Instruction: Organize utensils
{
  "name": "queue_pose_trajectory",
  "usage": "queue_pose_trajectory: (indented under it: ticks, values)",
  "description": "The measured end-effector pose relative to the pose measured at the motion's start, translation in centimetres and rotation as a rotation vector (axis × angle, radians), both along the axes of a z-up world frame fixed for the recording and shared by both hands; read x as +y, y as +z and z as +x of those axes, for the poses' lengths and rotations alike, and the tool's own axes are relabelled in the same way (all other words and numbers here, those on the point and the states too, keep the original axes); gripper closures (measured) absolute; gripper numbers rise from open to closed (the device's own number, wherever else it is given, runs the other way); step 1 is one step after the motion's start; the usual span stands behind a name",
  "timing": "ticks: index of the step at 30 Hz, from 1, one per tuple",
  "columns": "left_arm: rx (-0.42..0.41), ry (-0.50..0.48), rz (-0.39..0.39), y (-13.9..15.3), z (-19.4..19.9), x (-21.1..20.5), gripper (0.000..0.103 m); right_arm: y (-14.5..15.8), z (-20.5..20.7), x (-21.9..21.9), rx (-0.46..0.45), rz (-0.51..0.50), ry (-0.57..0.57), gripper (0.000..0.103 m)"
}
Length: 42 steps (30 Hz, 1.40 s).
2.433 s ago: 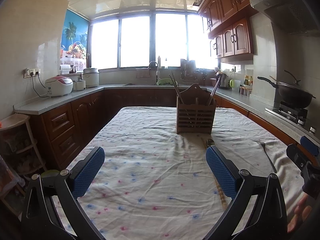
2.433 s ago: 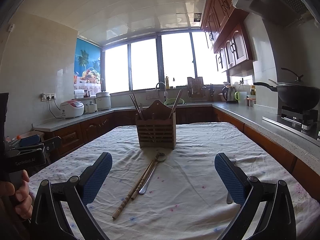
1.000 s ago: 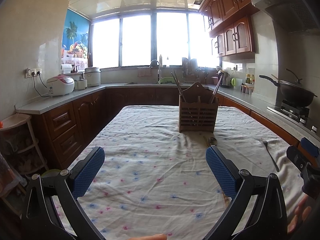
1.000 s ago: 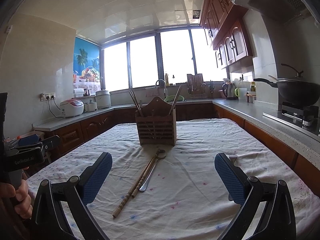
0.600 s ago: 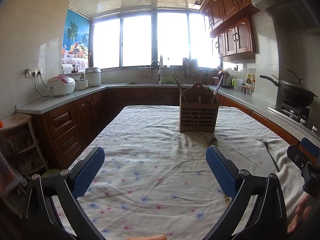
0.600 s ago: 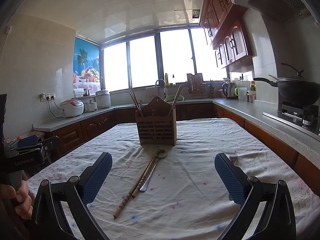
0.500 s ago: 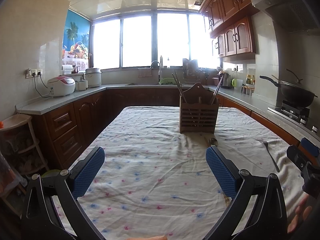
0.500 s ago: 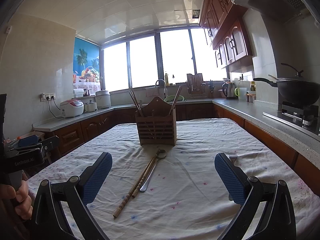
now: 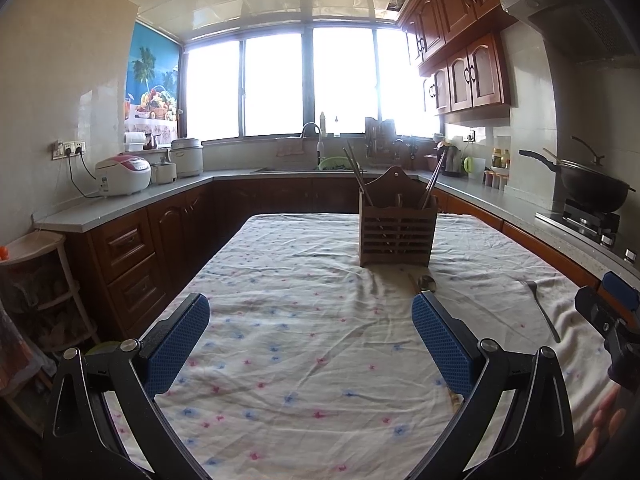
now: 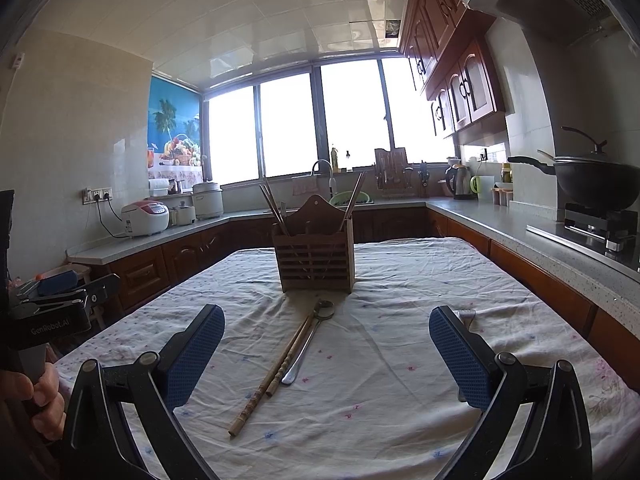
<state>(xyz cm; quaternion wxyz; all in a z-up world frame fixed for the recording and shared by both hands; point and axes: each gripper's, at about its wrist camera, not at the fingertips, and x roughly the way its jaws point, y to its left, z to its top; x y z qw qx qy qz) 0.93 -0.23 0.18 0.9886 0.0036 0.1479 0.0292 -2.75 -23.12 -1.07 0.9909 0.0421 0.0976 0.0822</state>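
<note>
A slatted wooden utensil holder (image 9: 396, 232) (image 10: 314, 258) stands upright at the far middle of the clothed table, with chopsticks leaning out of it. In front of it lie a pair of wooden chopsticks (image 10: 272, 374) and a metal spoon (image 10: 308, 342) side by side; the left wrist view shows only the spoon's bowl (image 9: 426, 282). A metal fork (image 9: 542, 310) lies to the right, its tines (image 10: 466, 315) showing past my right finger. My left gripper (image 9: 310, 344) and right gripper (image 10: 326, 354) both hover open over the near cloth, empty.
A floral white cloth (image 9: 304, 320) covers the table. Counters wrap round the room: rice cookers (image 9: 124, 175) on the left, a sink under the windows, a black wok (image 9: 592, 190) on the stove at right. A hand (image 10: 28, 396) holds the other gripper at the left edge.
Both views have drifted slightly; the holder sits a touch farther right and higher in the left wrist view than at the start. Both grippers stay open and the utensils have not moved.
</note>
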Motion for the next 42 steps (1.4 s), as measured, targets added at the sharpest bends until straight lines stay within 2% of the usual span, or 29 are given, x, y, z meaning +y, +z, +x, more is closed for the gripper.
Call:
queue_pose_trajectory:
  ticks: [42]
  values:
    - [-0.004,-0.016,0.002,0.11,-0.04,-0.40,0.000,0.73,-0.16,0.24,-0.009,0.011,0.005,0.000]
